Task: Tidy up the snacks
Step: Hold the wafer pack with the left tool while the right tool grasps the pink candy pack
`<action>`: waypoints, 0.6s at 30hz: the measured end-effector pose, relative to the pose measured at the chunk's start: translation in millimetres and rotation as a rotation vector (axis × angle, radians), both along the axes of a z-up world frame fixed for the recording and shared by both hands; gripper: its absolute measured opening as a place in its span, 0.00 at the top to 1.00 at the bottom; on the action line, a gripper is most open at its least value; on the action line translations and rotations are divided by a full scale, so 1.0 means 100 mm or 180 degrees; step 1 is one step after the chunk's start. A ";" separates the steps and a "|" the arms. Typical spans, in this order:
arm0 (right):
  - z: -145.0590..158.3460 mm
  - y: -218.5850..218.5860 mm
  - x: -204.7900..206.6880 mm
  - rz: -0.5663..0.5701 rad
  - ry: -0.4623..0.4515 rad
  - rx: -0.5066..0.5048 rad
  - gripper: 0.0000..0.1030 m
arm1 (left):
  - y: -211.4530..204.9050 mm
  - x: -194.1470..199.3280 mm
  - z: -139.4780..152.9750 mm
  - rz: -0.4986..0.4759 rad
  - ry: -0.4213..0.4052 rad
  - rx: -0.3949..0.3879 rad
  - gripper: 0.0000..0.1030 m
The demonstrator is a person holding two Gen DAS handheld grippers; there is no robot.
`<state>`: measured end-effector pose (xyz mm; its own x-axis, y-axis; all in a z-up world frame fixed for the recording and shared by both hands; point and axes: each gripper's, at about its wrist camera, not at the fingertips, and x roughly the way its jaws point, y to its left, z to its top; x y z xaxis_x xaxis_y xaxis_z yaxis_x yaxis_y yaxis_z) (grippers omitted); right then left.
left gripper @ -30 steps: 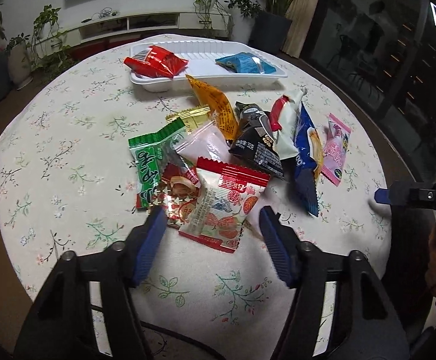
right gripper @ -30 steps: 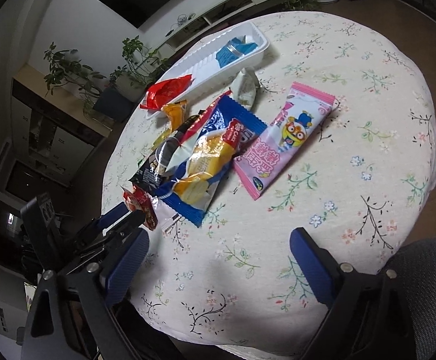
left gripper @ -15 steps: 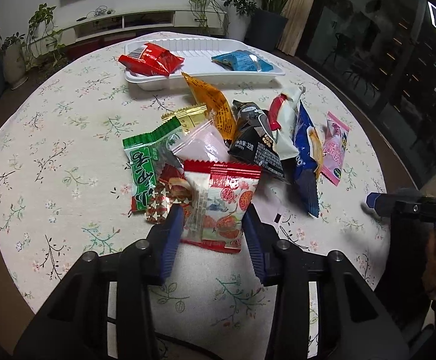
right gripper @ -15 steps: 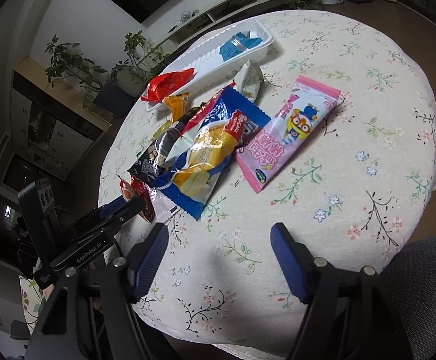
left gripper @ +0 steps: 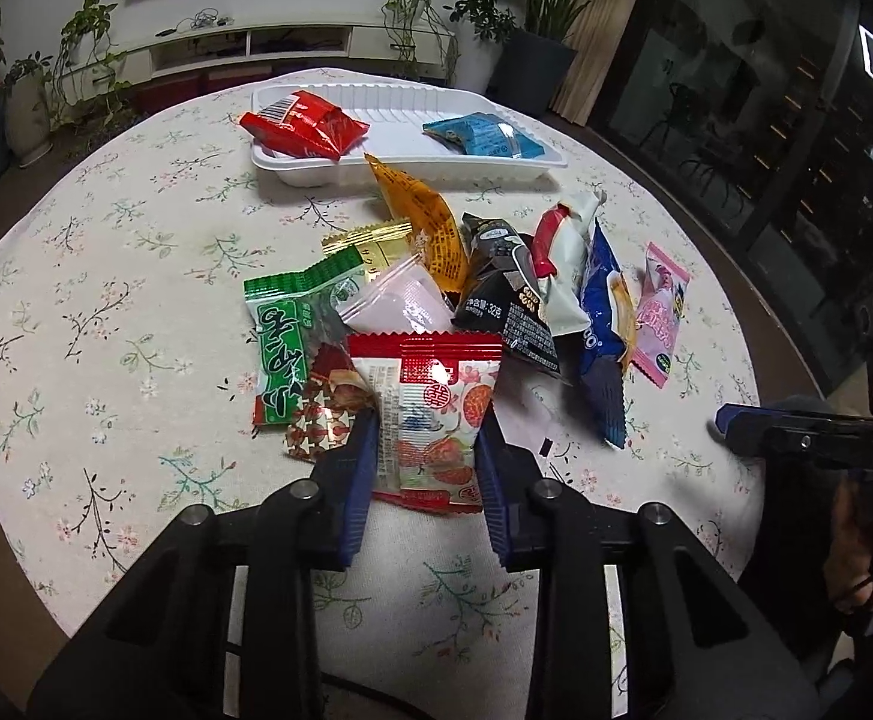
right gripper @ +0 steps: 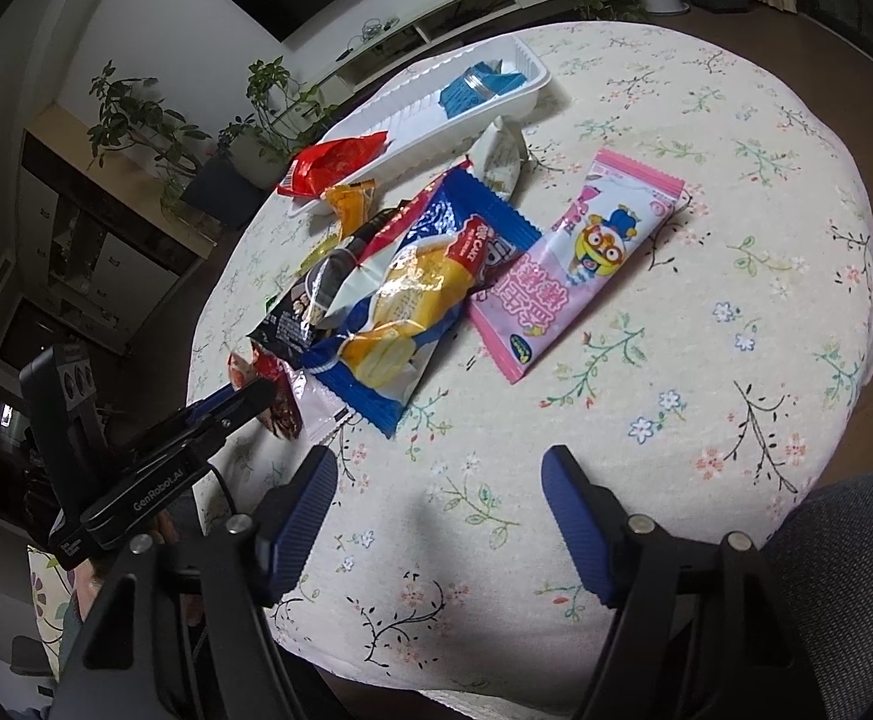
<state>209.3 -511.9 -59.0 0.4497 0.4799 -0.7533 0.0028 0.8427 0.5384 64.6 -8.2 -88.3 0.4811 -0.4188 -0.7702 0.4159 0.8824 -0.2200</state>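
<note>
Nearest the viewer, the left tool pinches the lower half of a red-and-white snack packet, one blue finger pressed against each side edge. The packet lies at the near edge of the pile, at 6 o'clock on the round table. Whether it has left the cloth cannot be told.

The right tool hangs over bare cloth at the table's 4 o'clock edge with its fingers spread wide and nothing between them.

Behind the pinched packet, the unsorted pile occupies the table centre:
- a green packet and a star-patterned red packet, at 8 o'clock of the pinched packet and touching it;
- a pale pink pouch and a gold packet, further back;
- an orange packet and a black packet, at centre;
- a white-and-red wrapper, a blue cake bag and a pink cartoon bar, toward 3 o'clock.

At 12 o'clock, the white tray holds two items only: a red packet at its left end, overhanging the rim, and a blue packet at its right end.

Judgement: the task is at an early stage. Two snacks are placed, one is gripped, and nine appear to remain on the cloth.
</note>
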 end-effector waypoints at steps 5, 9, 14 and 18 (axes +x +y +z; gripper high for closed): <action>0.00 -0.12 0.10 -0.0208 0.0051 -0.0081 0.28 | 0.13 -0.10 0.05 0.0055 0.0063 -0.0222 0.72; -0.01 -0.23 0.28 -0.0429 0.0118 -0.0152 0.28 | 0.19 -0.21 0.12 0.0032 0.0080 -0.0370 0.72; -0.06 -0.18 0.63 -0.0500 0.0224 -0.0556 0.28 | 0.18 -0.33 0.14 -0.0030 0.0118 -0.0503 0.72; -0.13 -0.16 0.90 -0.0543 0.0252 -0.0994 0.28 | 0.21 -0.36 0.14 -0.0015 0.0125 -0.0547 0.72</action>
